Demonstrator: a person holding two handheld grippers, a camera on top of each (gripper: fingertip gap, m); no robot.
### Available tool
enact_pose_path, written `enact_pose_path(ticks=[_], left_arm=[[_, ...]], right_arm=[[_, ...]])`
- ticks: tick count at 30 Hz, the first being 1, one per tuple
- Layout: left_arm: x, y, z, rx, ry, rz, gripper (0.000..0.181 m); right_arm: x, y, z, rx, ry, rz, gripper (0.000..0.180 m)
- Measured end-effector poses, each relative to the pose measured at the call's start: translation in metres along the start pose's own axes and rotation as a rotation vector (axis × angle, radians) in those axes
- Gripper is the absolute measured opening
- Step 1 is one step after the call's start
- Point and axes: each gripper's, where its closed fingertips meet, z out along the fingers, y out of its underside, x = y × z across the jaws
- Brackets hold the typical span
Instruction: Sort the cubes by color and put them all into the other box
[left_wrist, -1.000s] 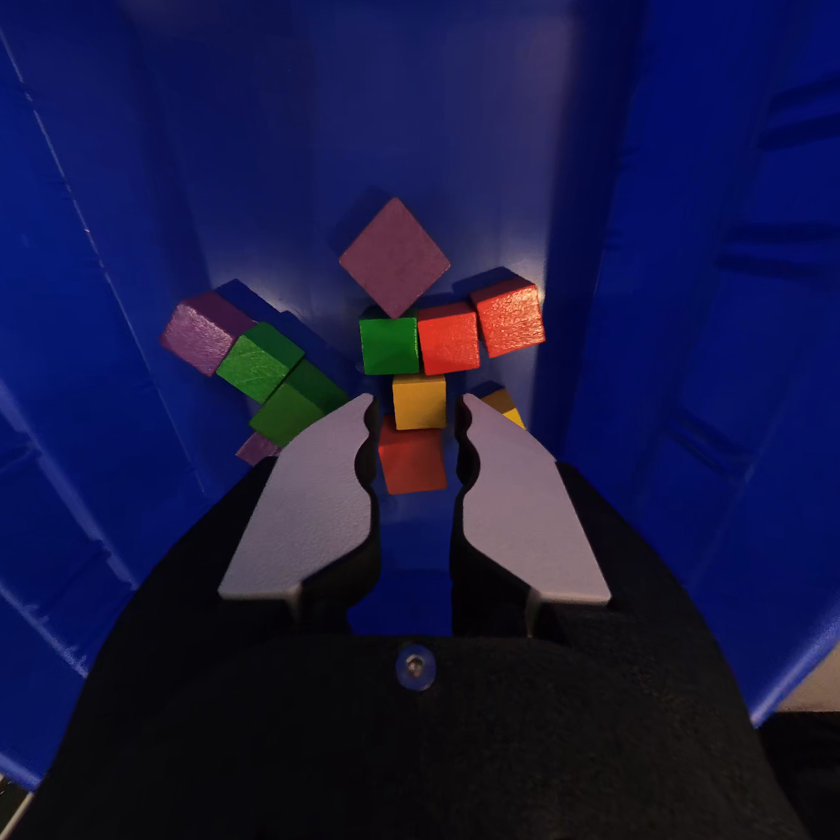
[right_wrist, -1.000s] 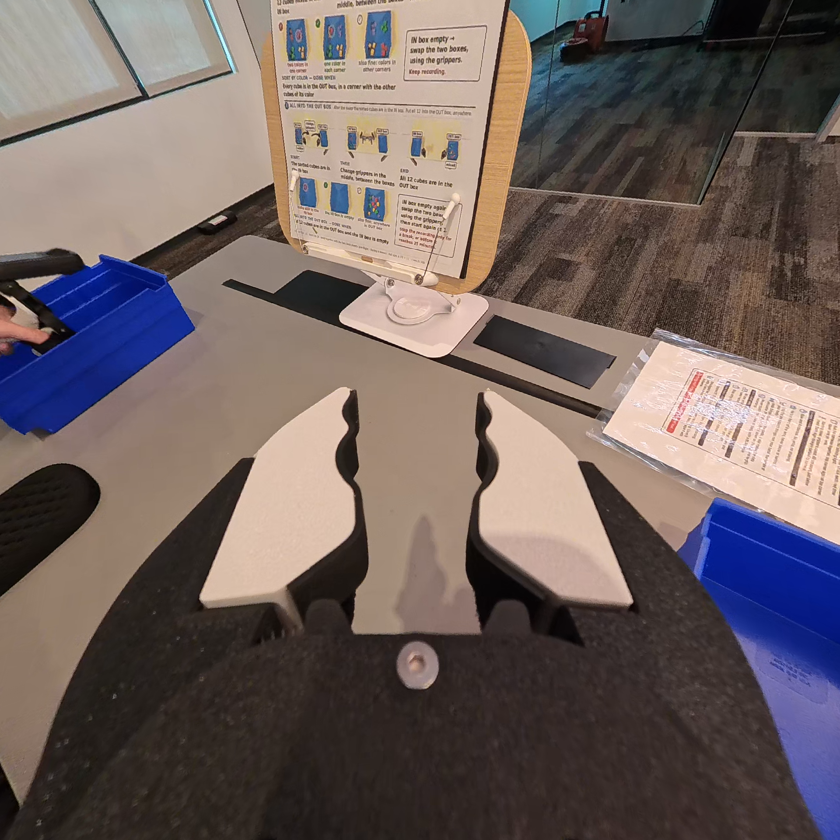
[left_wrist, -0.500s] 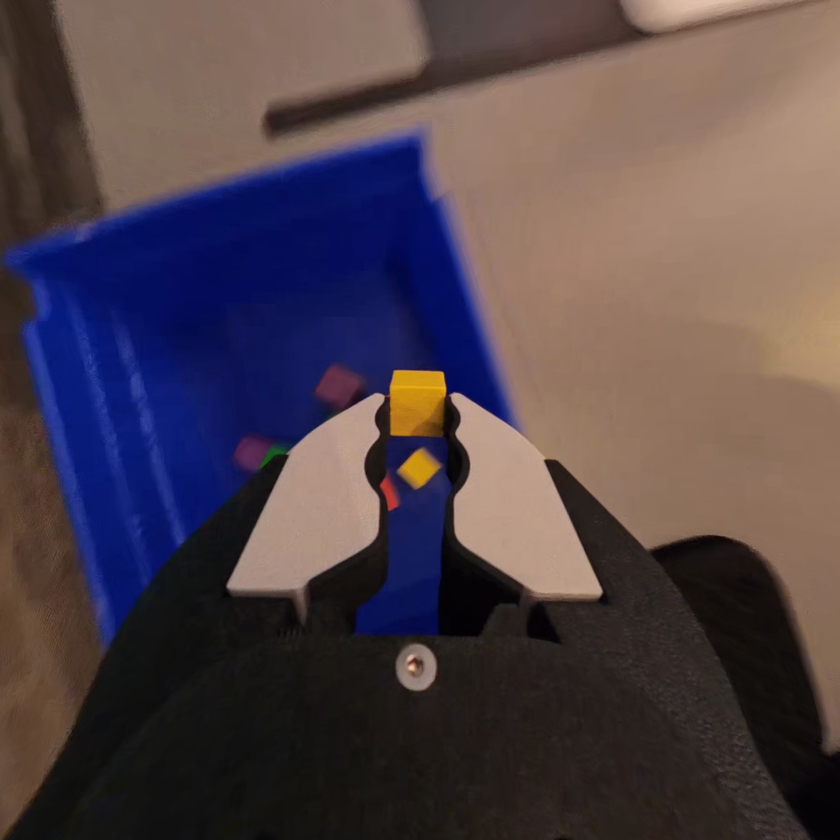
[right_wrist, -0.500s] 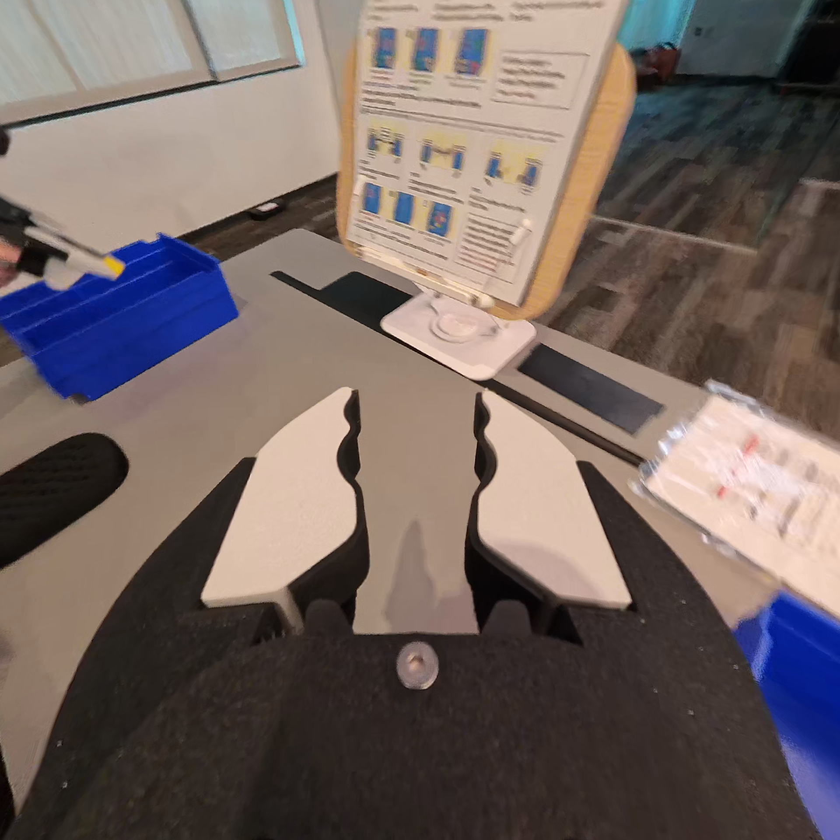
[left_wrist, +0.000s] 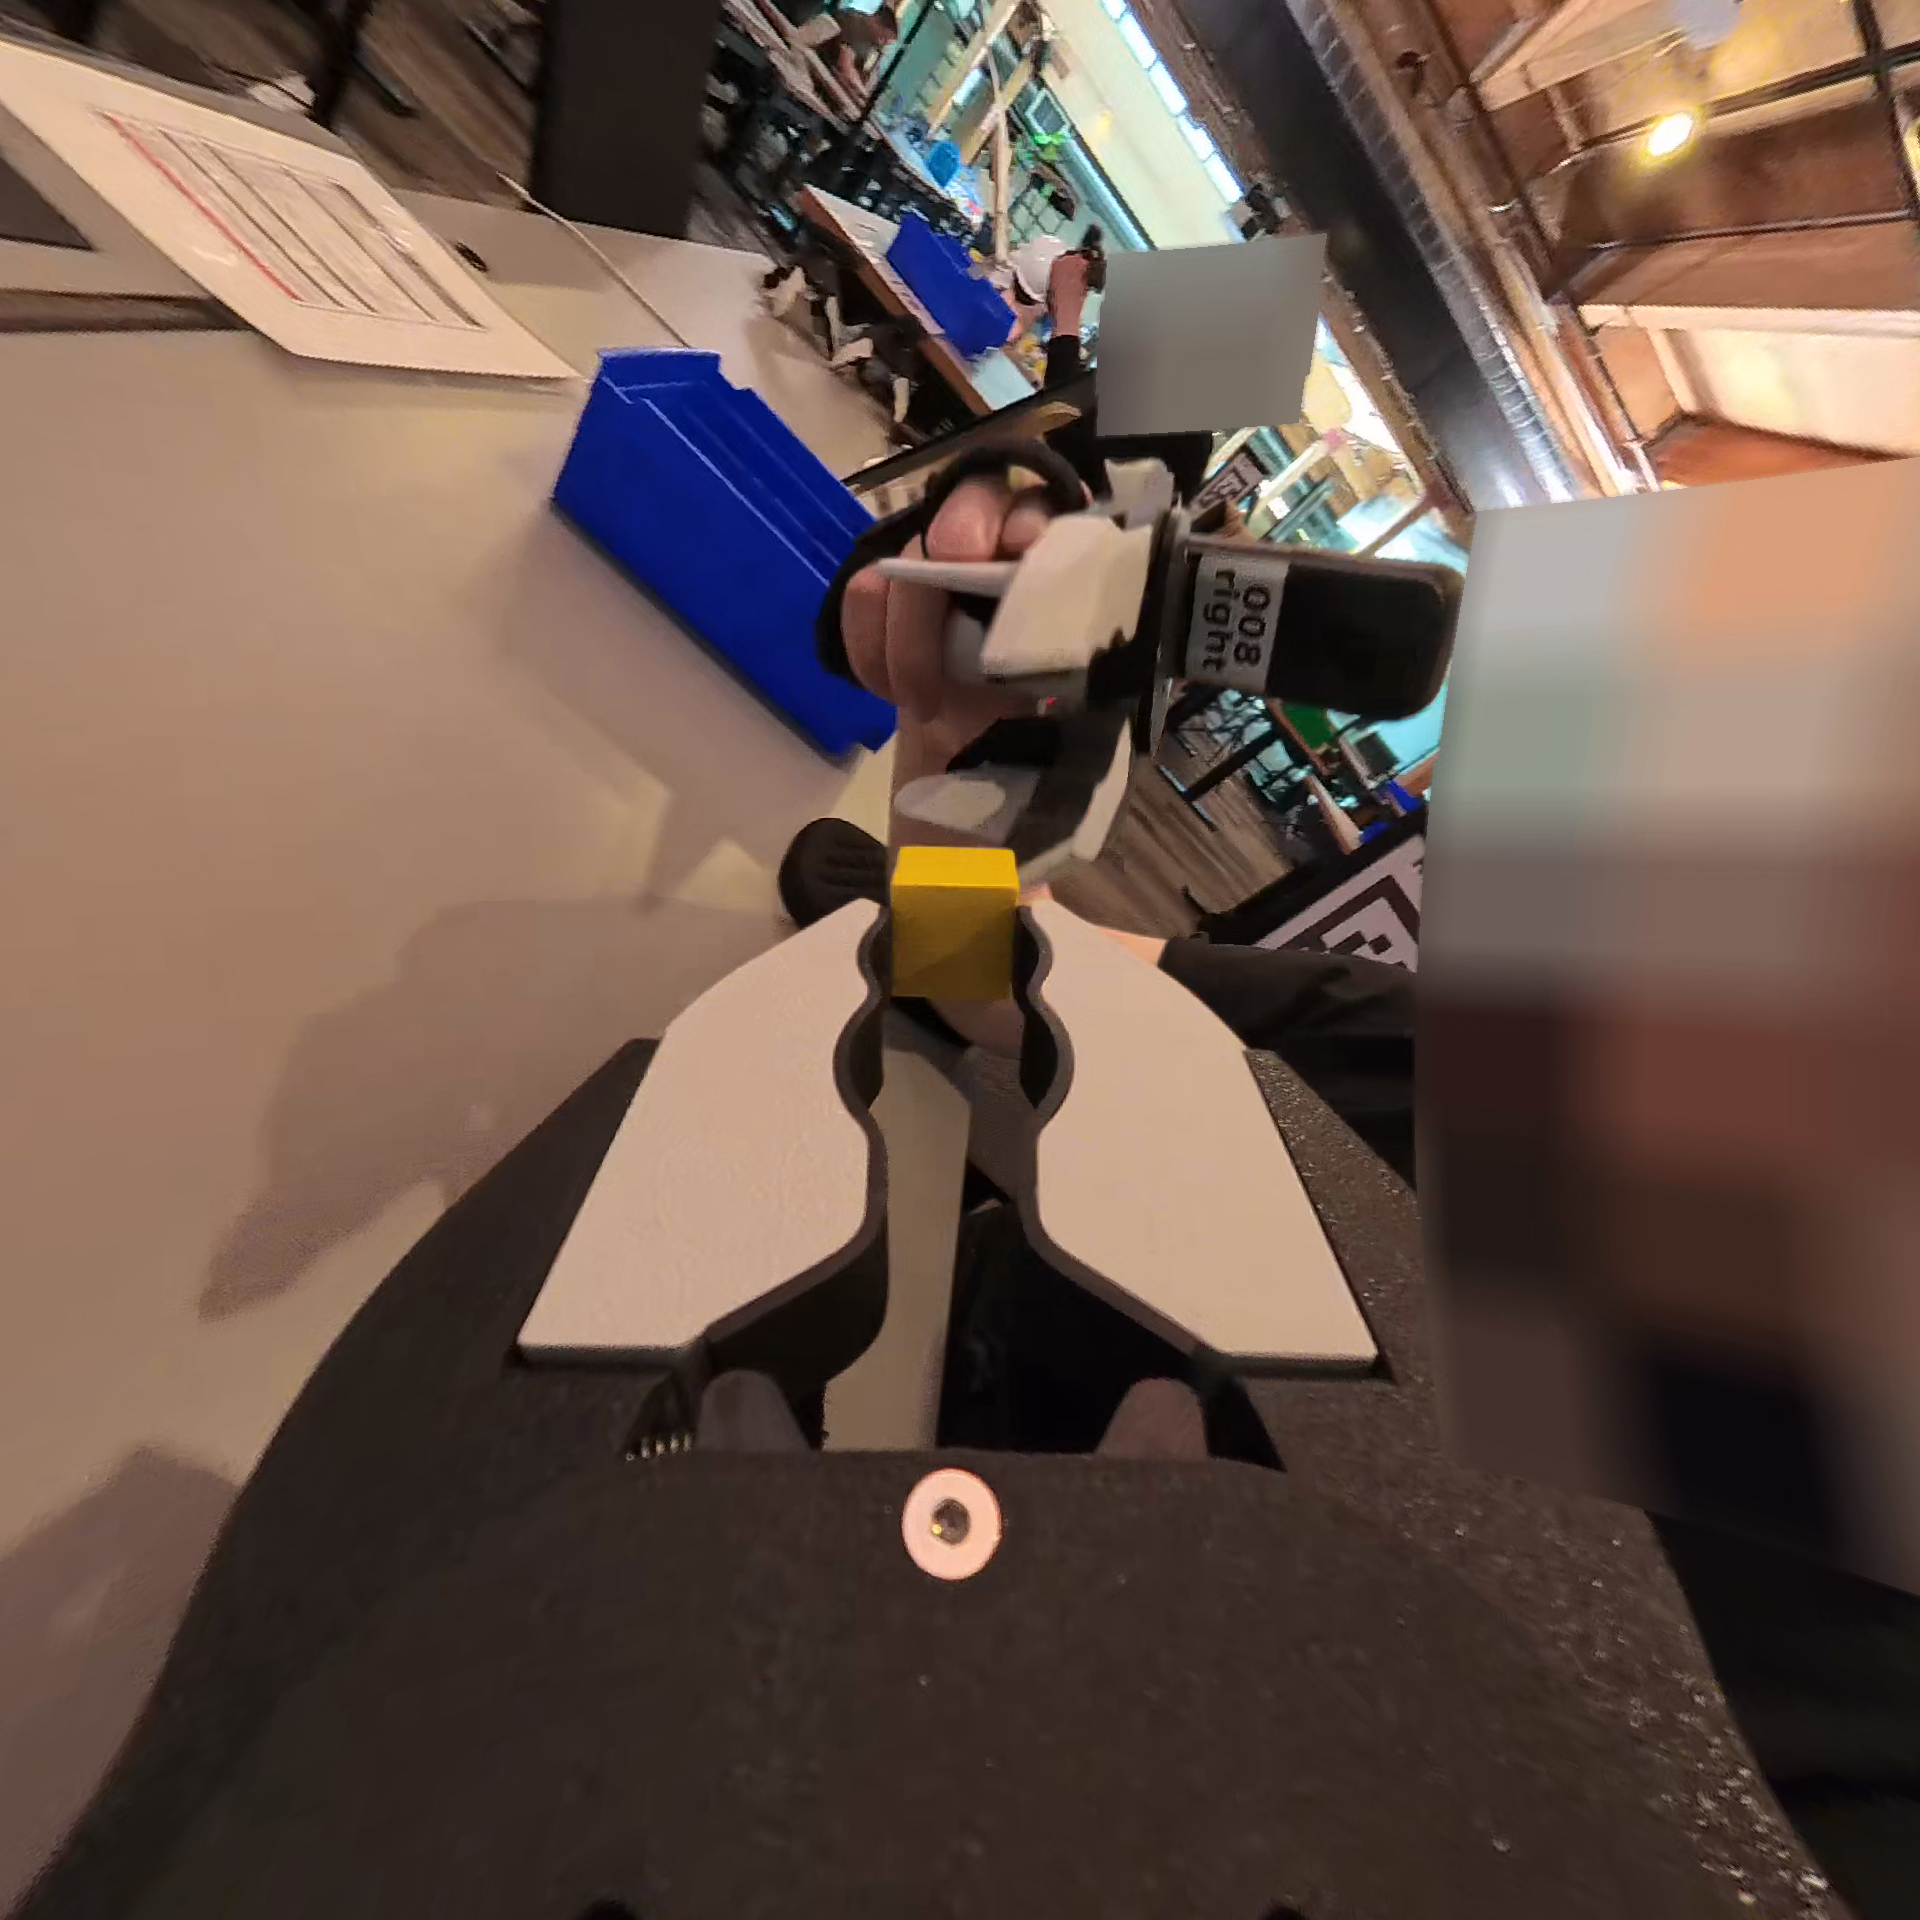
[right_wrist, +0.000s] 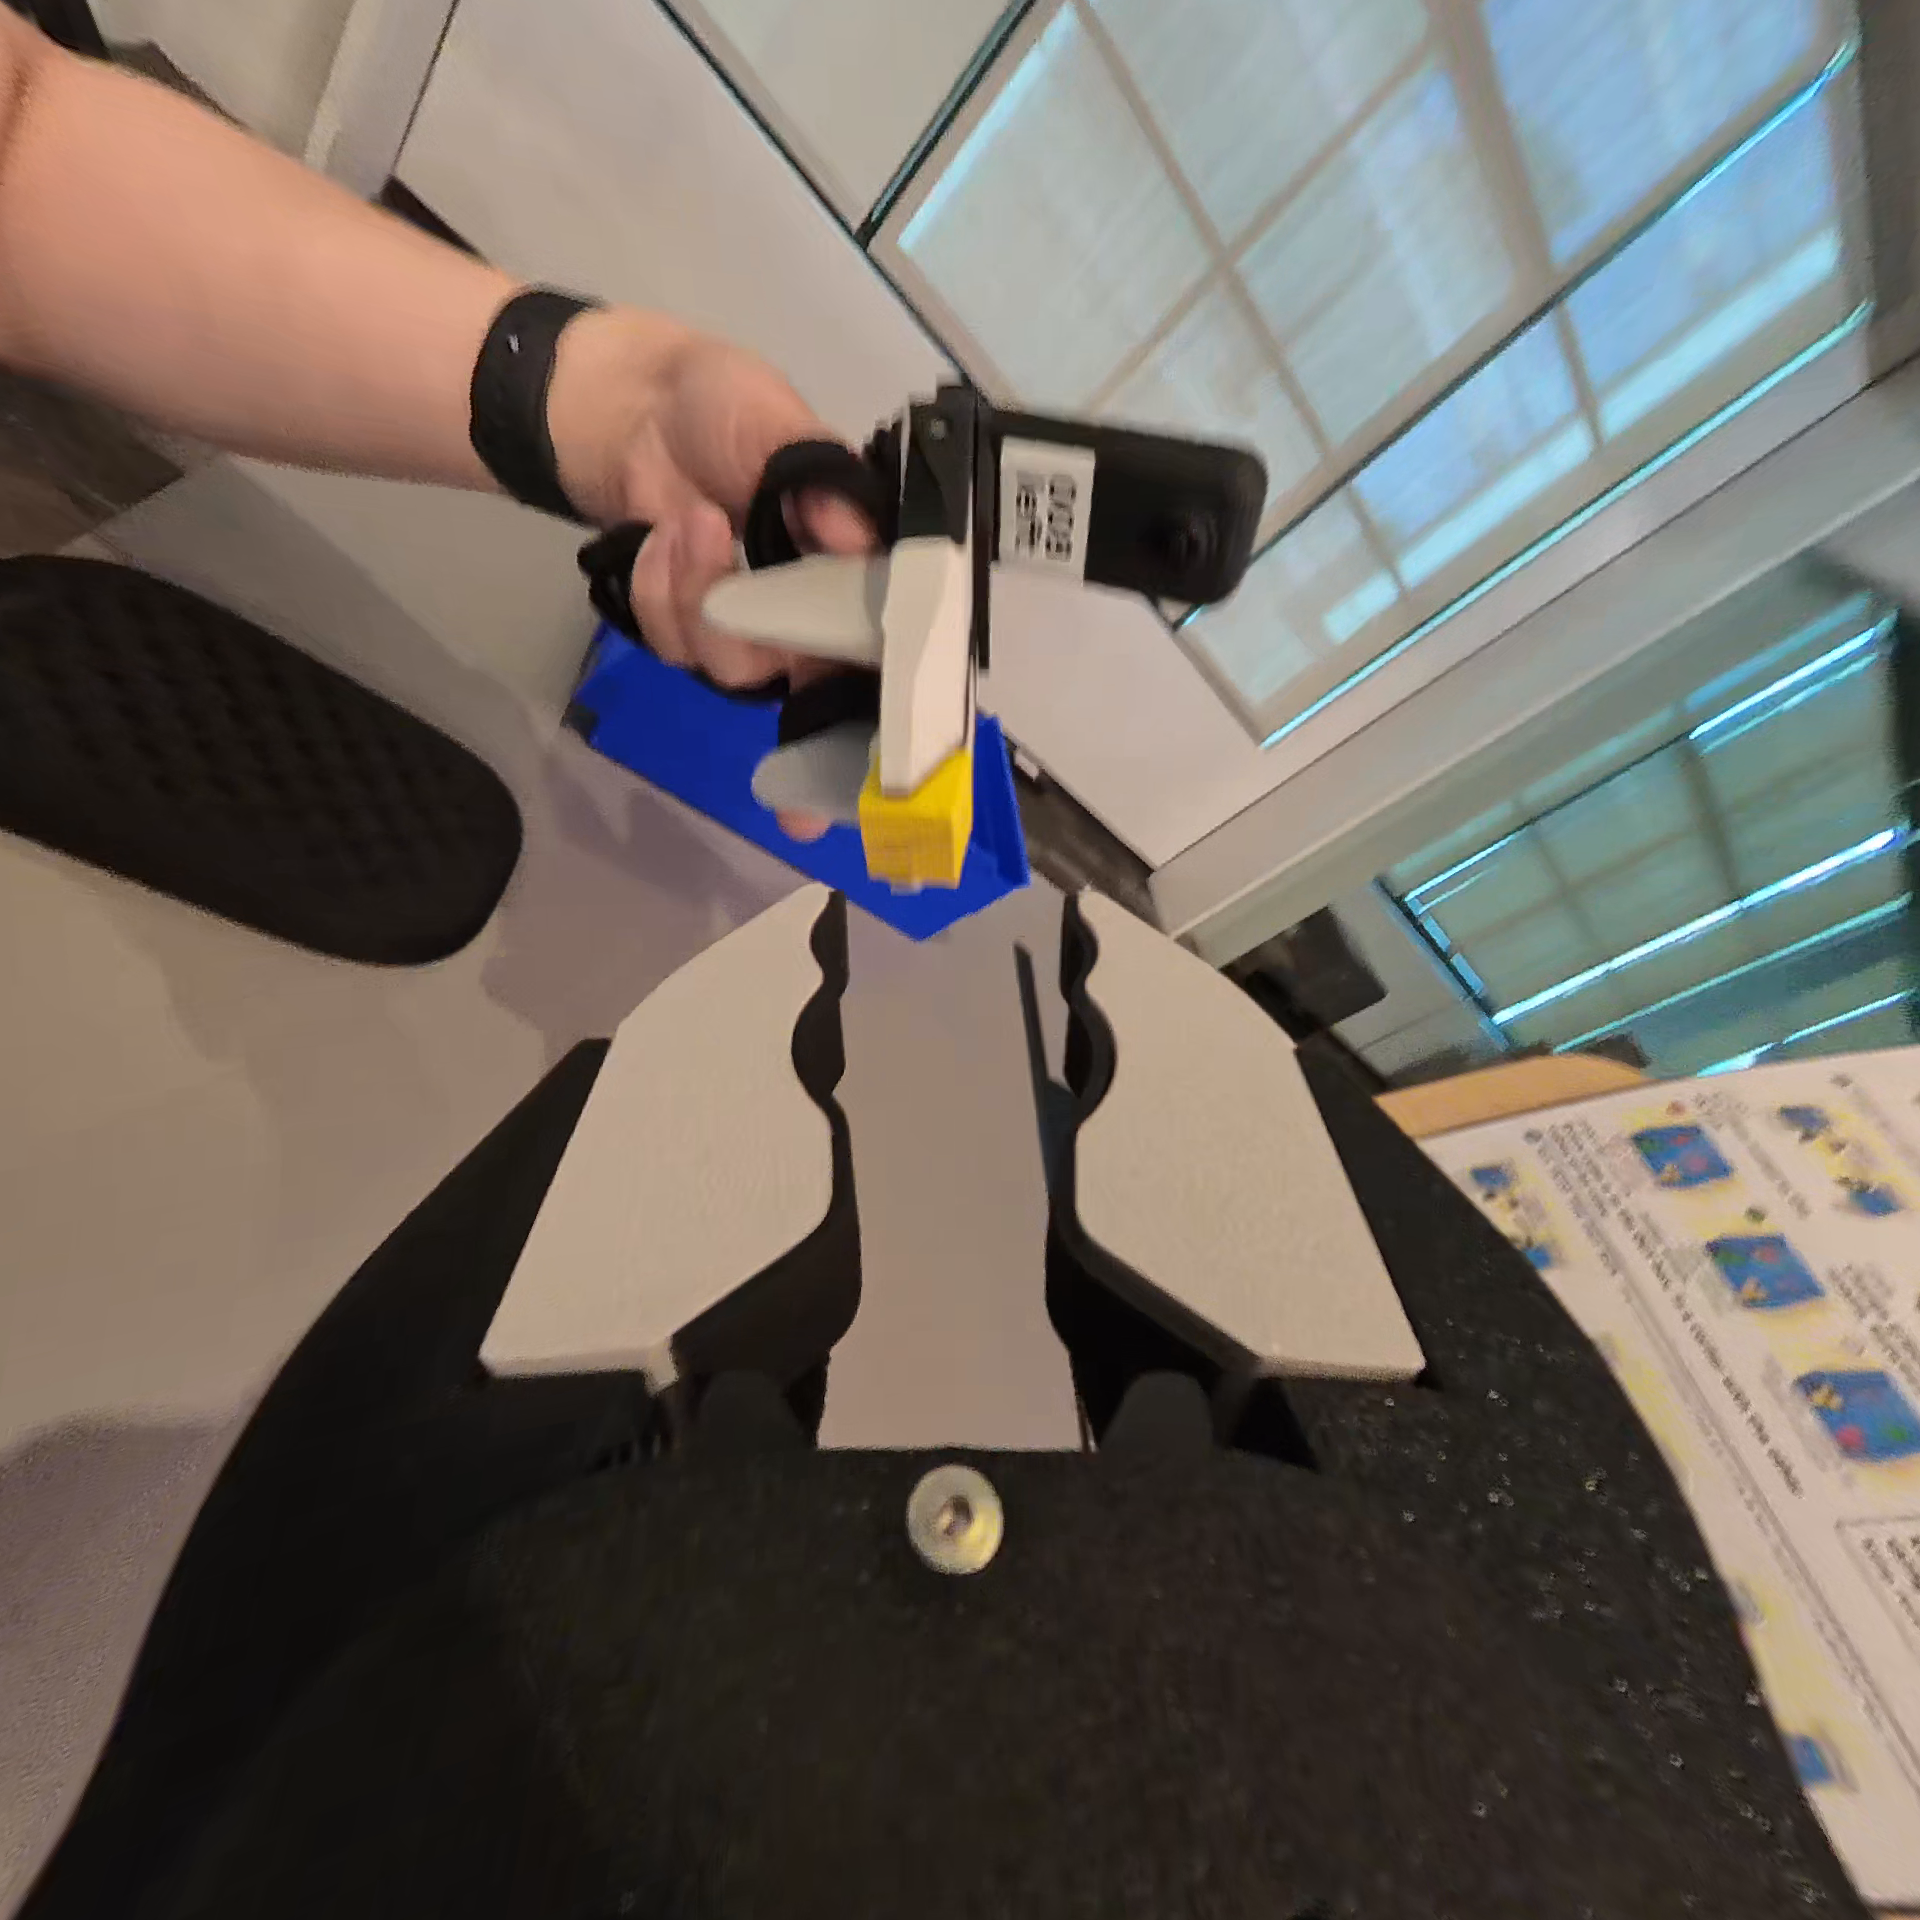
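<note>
In my left wrist view, my left gripper (left_wrist: 953, 940) pinches a small yellow wooden cube (left_wrist: 953, 935) at its fingertips, held in the air above the grey table (left_wrist: 260, 810). Beyond it is my right gripper (left_wrist: 1023, 821), partly hidden behind the cube. A blue plastic box (left_wrist: 717, 551) sits farther back; its inside is out of sight.

In my right wrist view, my right gripper (right_wrist: 951, 935) is spread and holds nothing. The other blue plastic box (right_wrist: 717, 758) is mostly covered, its contents hidden.

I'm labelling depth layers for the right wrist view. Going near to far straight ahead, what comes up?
right gripper → yellow cube held in the left gripper → blue box → windows
</note>
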Motion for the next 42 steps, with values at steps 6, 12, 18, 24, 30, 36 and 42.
enact_pose_path(ticks=[6,12,18,24,30,36,42], left_arm=[[0.01,-0.004,0.02,0.003,0.08,-0.026,0.022],[0.016,-0.004,0.029,-0.006,0.109,-0.017,0.022],[0.022,-0.004,0.029,0.003,0.147,-0.017,0.022],[0.016,-0.005,0.019,0.048,0.084,0.041,0.037],[-0.022,0.013,-0.017,0.113,-0.123,0.113,0.043],[-0.049,0.031,-0.056,0.102,-0.354,0.146,0.039],[-0.034,0.027,-0.056,0.116,-0.376,0.202,0.037]], right_arm=[[-0.001,-0.01,0.002,0.053,0.036,-0.03,0.04],[-0.006,-0.002,0.013,0.013,0.05,-0.081,0.029],[-0.003,-0.008,0.011,0.06,0.065,-0.056,0.023],[0.004,-0.007,-0.002,0.022,0.035,-0.012,0.022],[0.091,0.022,-0.14,-0.306,0.357,0.211,0.022],[0.089,0.201,-0.387,-1.105,0.566,0.915,0.022],[-0.004,0.333,-0.499,-1.571,0.516,1.328,0.022]])
